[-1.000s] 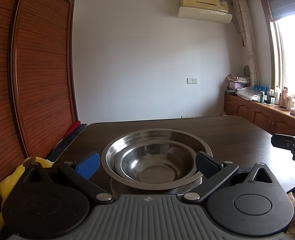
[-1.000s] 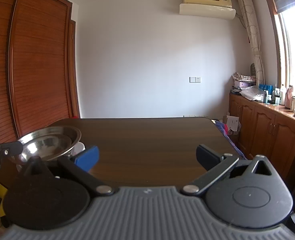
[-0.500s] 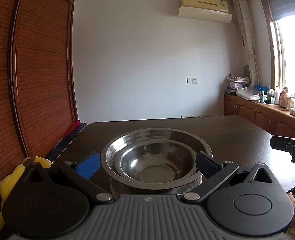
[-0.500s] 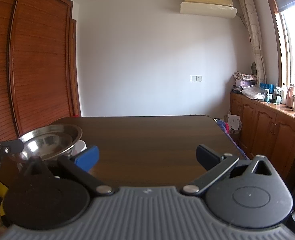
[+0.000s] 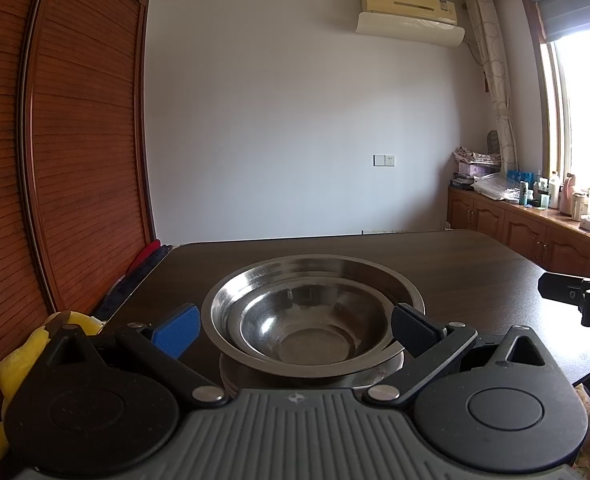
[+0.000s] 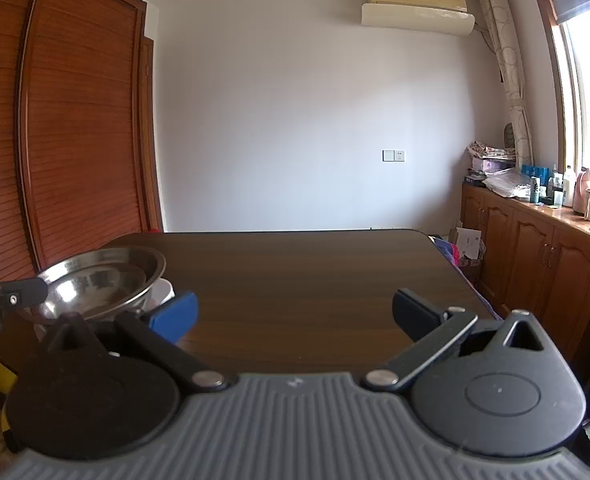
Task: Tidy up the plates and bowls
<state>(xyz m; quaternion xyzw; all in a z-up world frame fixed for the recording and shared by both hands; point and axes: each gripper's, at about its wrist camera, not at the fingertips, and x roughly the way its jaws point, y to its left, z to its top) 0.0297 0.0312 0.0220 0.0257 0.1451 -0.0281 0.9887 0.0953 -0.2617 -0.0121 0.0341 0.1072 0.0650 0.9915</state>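
Here is the steel stack, right at the near left end of the dark wooden desk (image 5: 475, 264): a small steel bowl (image 5: 307, 332) nested inside a wide steel bowl (image 5: 255, 280), and both sit on a white dish (image 6: 163, 290) that peeks out beneath them in the right wrist view. The left gripper (image 5: 293, 330) hangs directly in front of that stack, its fingers spread wide, the blue pad (image 5: 177, 330) just off the wide bowl's left rim and the dark pad (image 5: 413, 330) just off its right rim; whether either touches the metal, I cannot tell. Nothing is pinched. Off to the right of the stack, over bare desk, the right gripper (image 6: 293, 316) hovers with its fingers spread as well, holding nothing. Left of the stack, past the desk edge, a yellow plush toy (image 5: 19, 364) slumps by the slatted wooden wardrobe (image 5: 75, 160).
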